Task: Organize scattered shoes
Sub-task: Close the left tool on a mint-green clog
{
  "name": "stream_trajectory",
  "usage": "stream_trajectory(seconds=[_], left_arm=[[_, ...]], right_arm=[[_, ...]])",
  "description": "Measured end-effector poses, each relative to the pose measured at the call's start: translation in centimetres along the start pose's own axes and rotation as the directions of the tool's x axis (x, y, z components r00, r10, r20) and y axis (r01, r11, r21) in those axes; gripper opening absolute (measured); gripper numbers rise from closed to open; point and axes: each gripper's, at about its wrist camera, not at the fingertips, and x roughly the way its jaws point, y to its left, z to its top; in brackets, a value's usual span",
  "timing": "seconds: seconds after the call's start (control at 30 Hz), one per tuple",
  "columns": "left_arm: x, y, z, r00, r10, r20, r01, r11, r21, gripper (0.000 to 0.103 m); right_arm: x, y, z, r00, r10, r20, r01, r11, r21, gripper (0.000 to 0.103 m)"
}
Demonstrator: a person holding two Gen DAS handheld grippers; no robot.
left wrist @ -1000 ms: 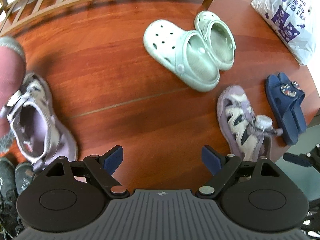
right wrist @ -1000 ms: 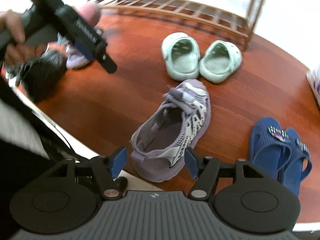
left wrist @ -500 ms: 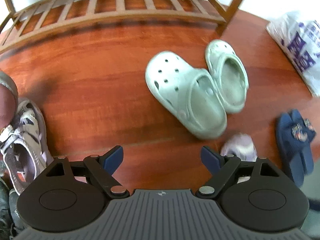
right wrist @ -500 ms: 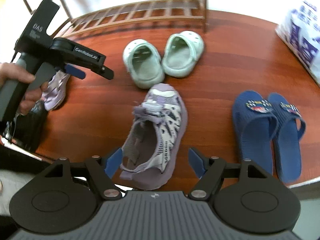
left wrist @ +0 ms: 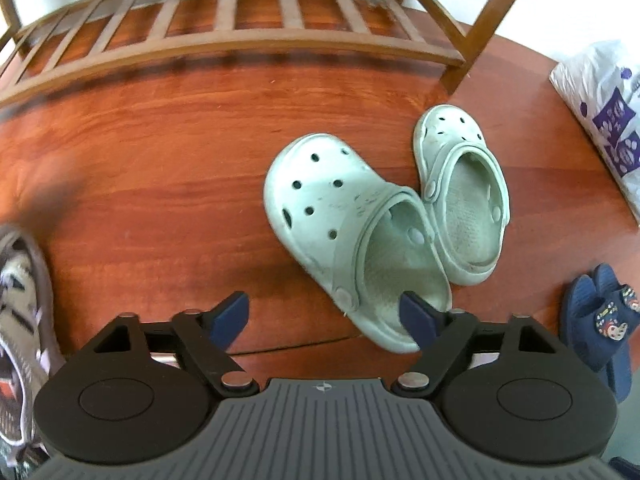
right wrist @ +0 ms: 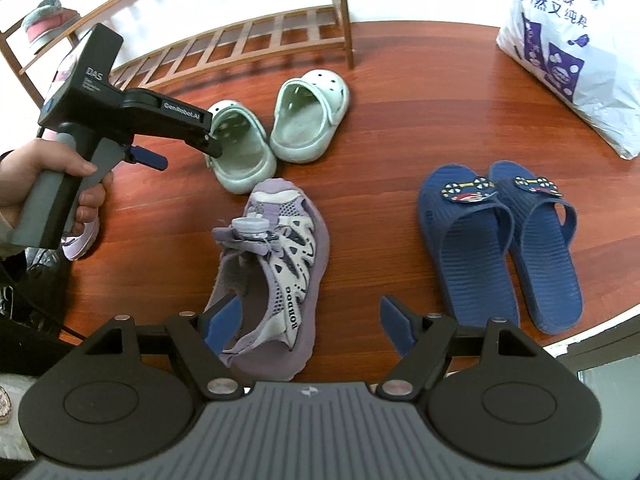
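My left gripper [left wrist: 324, 318] has its jaws wide but closing, gripping nothing; the heel of one mint foam clog [left wrist: 352, 236] sits by the right pad. My right gripper [right wrist: 310, 322] has jaws spread and holds nothing, the purple mesh sneaker [right wrist: 276, 280] lying between them, untouched as far as I can tell. I count two perforated clogs side by side, two ribbed navy slides [right wrist: 500, 240], and one slatted wooden rack [left wrist: 224, 28], all on the glossy red-brown wood floor [left wrist: 160, 160].
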Motion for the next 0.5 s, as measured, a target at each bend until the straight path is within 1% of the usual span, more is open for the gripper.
stream_trajectory(seconds=[0.03,0.17,0.23,0.27,0.3,0.33,0.37,0.43,0.5], left_arm=[[0.3,-0.1,0.1,1.000,0.008,0.002,-0.008,1.000,0.002,0.075],[1.1,0.0,0.5,0.999,0.032,0.005,-0.032,0.999,-0.005,0.064],[1.6,0.1,0.6,0.999,0.031,0.011,-0.031,1.000,-0.003,0.060],[1.7,0.2,0.7,1.000,0.023,0.010,-0.022,1.000,-0.010,0.053],[1.7,0.3,0.7,1.000,0.015,0.011,-0.015,1.000,-0.016,0.040],[1.6,0.3,0.7,1.000,0.012,0.015,-0.012,1.000,-0.017,0.033],[1.4,0.1,0.7,1.000,0.014,0.023,-0.014,1.000,-0.009,0.019],[1.2,0.0,0.6,0.999,0.031,0.033,-0.031,0.999,0.007,0.017],[1.1,0.3,0.5,0.999,0.021,0.032,-0.021,1.000,0.002,0.017]], right_arm=[[-0.1,-0.1,-0.1,1.000,-0.003,0.002,0.003,1.000,0.003,0.081],[-0.3,-0.4,-0.5,1.000,-0.016,0.007,0.016,1.000,0.026,0.081],[-0.4,-0.5,-0.7,1.000,-0.021,0.010,0.020,0.999,0.036,0.081],[-0.5,-0.5,-0.8,1.000,-0.023,0.011,0.023,0.999,0.040,0.081],[-0.5,-0.5,-0.9,1.000,-0.026,0.012,0.025,0.999,0.043,0.081],[-0.5,-0.5,-0.9,1.000,-0.028,0.013,0.027,0.999,0.046,0.081],[-0.5,-0.4,-0.9,0.999,-0.030,0.014,0.029,0.998,0.048,0.081],[-0.5,-0.3,-0.9,0.999,-0.032,0.016,0.031,0.998,0.051,0.081],[-0.3,-0.1,-0.9,0.999,-0.030,0.016,0.029,0.998,0.051,0.082]])
